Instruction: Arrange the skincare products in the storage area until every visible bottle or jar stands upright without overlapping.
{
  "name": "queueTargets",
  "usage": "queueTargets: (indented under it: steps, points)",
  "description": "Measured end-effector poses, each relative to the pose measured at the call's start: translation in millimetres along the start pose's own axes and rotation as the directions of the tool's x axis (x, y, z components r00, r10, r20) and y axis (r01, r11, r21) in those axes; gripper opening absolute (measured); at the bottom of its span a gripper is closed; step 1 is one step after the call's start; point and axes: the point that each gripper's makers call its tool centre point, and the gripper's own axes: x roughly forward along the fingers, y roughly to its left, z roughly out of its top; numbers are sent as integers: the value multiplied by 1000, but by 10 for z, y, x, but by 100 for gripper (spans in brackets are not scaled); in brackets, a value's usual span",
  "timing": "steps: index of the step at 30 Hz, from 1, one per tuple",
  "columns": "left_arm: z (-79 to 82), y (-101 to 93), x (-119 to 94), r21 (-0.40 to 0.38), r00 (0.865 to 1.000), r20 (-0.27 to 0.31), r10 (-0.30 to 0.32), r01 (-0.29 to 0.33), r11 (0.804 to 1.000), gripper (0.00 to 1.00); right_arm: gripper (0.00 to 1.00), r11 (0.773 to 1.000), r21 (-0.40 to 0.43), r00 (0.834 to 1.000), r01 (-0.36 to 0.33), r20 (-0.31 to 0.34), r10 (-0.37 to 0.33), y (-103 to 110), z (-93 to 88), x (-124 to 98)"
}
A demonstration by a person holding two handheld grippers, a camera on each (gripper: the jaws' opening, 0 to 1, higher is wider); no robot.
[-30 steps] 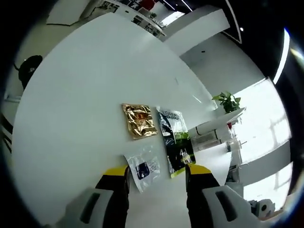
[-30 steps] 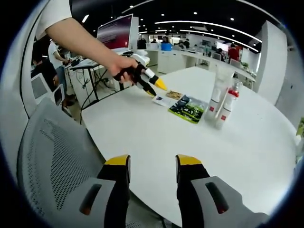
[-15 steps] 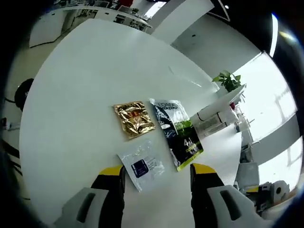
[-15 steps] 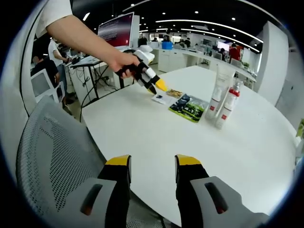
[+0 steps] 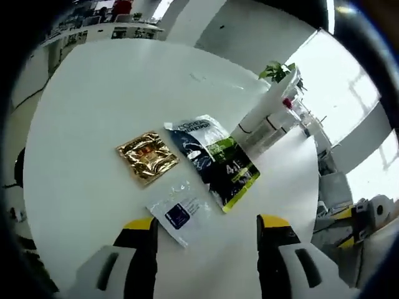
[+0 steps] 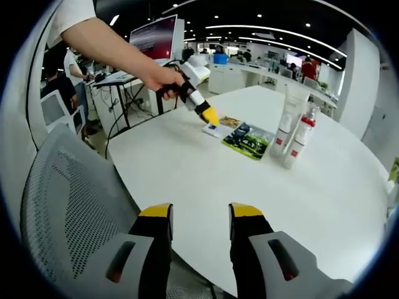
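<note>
My left gripper (image 5: pixel 209 225) is open and hovers just above a clear sachet with a dark blue label (image 5: pixel 181 213) lying flat on the white round table (image 5: pixel 93 99). Beyond the sachet lie a gold foil packet (image 5: pixel 147 157) and a black and green packet (image 5: pixel 215 161). Two tall tubes (image 5: pixel 265 118) stand upright past the packets. In the right gripper view the left gripper (image 6: pixel 207 116), held by a person's hand, points down at the sachet (image 6: pixel 213 130); the white tube (image 6: pixel 285 124) and the red-capped bottle (image 6: pixel 298 142) stand side by side. My right gripper (image 6: pixel 199 218) is open near the table's edge.
A grey mesh chair back (image 6: pixel 68 205) stands close on the left of the right gripper. Desks, a monitor (image 6: pixel 154 40) and people sit behind the table. A potted plant (image 5: pixel 278 70) stands beyond the table's far side.
The left gripper has turned, so the packets sit more to the left in its view and the tubes show more fully. The right gripper has held still.
</note>
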Motion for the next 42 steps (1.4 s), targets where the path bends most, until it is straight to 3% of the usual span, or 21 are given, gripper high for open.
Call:
queueTargets:
  steps: [7,13,19,25,28,30,33,35,37,38,42]
  points:
    - [6,76,4,32,998,-6,57,-56,998,72,33,1000,-1,1000,7,1,-7,-15,-1,-5]
    - [-104,111,4,112,993,-88,83,-73,991,73,32,1000,-3,1000,7,-1,-7,-14,-7,-3]
    - [-151,55,34,296,987,-141,75,-30,955,74,32,1000,-5,1000,5,-5,-5,-13,-11,-3]
    - [-121,28,58,290,987,-145,63,-19,957,75,32,1000,-5,1000,6,-8,-6,-15,-17,-2]
    - [-193,126,28,404,968,-207,141,-46,914,73,32,1000,-5,1000,6,-8,-6,-16,-20,-1]
    - [-224,117,29,395,962,-232,141,-39,918,73,32,1000,-4,1000,4,-8,-4,-13,-16,-4]
    - [-231,135,18,429,954,-248,166,-45,902,71,32,1000,-6,1000,6,-7,-6,-14,-16,-6]
    - [-225,116,24,411,956,-251,155,-40,911,71,32,1000,-5,1000,6,-6,-6,-16,-14,-7]
    - [-200,64,33,354,964,-234,124,-35,935,71,32,1000,-6,1000,7,-6,-7,-19,-16,-7]
    - [-170,53,28,313,969,-218,112,-39,949,71,32,1000,-6,1000,7,-5,-7,-19,-14,-8]
    - [-86,22,-16,249,986,-148,80,-41,968,73,32,1000,-2,1000,8,1,-8,-24,-1,-12]
